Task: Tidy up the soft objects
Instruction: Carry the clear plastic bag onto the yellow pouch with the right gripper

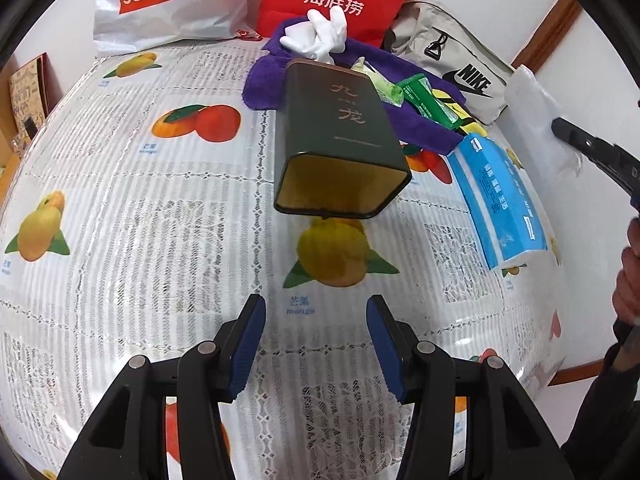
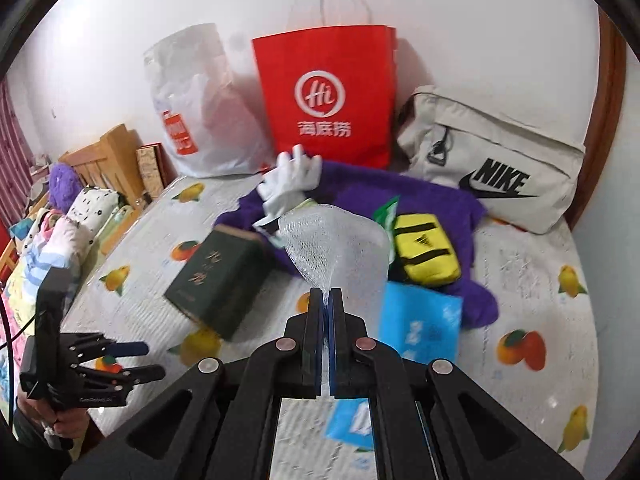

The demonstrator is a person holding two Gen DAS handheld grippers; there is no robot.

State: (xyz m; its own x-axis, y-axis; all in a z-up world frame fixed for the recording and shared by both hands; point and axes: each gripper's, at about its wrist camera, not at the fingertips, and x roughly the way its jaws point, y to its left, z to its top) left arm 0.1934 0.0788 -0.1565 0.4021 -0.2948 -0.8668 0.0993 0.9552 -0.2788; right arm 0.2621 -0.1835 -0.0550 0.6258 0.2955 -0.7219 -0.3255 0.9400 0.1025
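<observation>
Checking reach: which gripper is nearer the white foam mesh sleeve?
Right. The right gripper is shut on the white foam mesh sleeve; the left gripper hovers open over the tablecloth, apart from it.

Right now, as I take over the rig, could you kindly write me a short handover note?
Right tool: shut on the white foam net sleeve, lifted above the table.
Left tool: open, empty, hovering before the dark green tin, which lies on its side with its mouth toward it.
On the purple towel: white gloves, yellow pouch. Blue tissue pack beside it.
Done: sleeve picked up.
Left: stow the soft items, probably.
</observation>
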